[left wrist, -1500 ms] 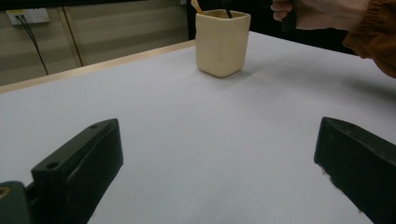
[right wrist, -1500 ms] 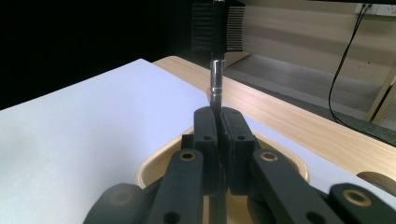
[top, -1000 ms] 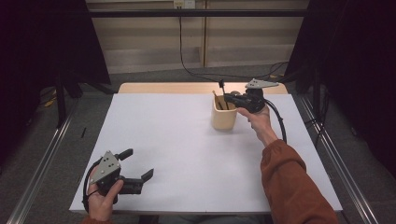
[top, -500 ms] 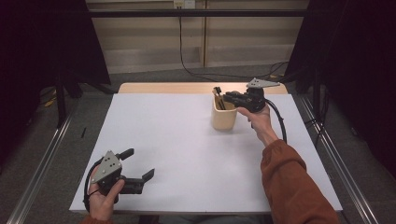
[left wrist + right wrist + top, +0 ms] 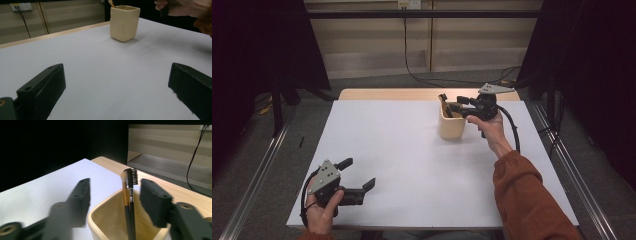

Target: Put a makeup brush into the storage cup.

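Note:
A cream cup [image 5: 452, 127] stands on the white table [image 5: 412, 150] at the far right. Two makeup brushes lean upright in it: a gold-handled brush [image 5: 125, 195] and a black brush with a comb head [image 5: 131, 185]. My right gripper [image 5: 446, 101] hovers over the cup's rim. Its jaws have just been opening, and the brush heads stand between them untouched by the pads [image 5: 152, 200]. My left gripper [image 5: 358, 173] rests near the front left edge, open and empty, facing the cup [image 5: 124, 23].
Wide bare tabletop lies between the two grippers. A wooden strip [image 5: 387, 94] borders the table's far edge. Metal rails [image 5: 257, 180] run along both sides on the floor. A cable [image 5: 512, 130] trails from my right gripper.
The right gripper's jaws have spread apart above the cup. Both hands have stayed where they were.

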`<state>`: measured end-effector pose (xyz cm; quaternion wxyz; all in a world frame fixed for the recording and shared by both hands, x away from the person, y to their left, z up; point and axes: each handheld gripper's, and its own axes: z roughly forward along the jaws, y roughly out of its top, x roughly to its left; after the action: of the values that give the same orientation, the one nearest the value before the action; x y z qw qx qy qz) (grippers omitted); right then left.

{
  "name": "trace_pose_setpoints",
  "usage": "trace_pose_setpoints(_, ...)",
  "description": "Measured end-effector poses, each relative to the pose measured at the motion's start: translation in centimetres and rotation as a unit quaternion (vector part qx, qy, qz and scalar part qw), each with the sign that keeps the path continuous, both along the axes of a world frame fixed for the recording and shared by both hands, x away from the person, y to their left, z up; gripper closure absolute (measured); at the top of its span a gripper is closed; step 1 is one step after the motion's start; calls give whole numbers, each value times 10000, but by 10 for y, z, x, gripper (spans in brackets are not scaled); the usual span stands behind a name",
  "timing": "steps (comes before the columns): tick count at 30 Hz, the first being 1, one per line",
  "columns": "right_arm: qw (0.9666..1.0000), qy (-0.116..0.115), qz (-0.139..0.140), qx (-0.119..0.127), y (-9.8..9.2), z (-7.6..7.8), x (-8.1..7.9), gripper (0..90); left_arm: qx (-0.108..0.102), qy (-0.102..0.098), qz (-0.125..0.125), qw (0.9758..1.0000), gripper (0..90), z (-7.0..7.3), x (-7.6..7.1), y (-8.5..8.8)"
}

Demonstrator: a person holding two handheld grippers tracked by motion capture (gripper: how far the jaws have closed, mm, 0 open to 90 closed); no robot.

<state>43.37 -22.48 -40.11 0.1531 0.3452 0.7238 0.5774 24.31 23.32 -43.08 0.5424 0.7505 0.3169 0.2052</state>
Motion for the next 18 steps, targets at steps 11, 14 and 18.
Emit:
trace_pose_setpoints(11, 10000, -33, -58, -5, 0, -1, -7, 188, -10, -24, -24, 10000, 11, 0, -1, 0)
trace_pose_setpoints(14, 10000, -38, -80, 18, 0, -1, -10, 141, -41, -12, -24, 10000, 12, 0, -1, 1)
trace_pose_setpoints(18, 9999, -36, -117, -9, 1, 4, -15, 74, -31, -40, -45, 10000, 12, 1, -2, 1)
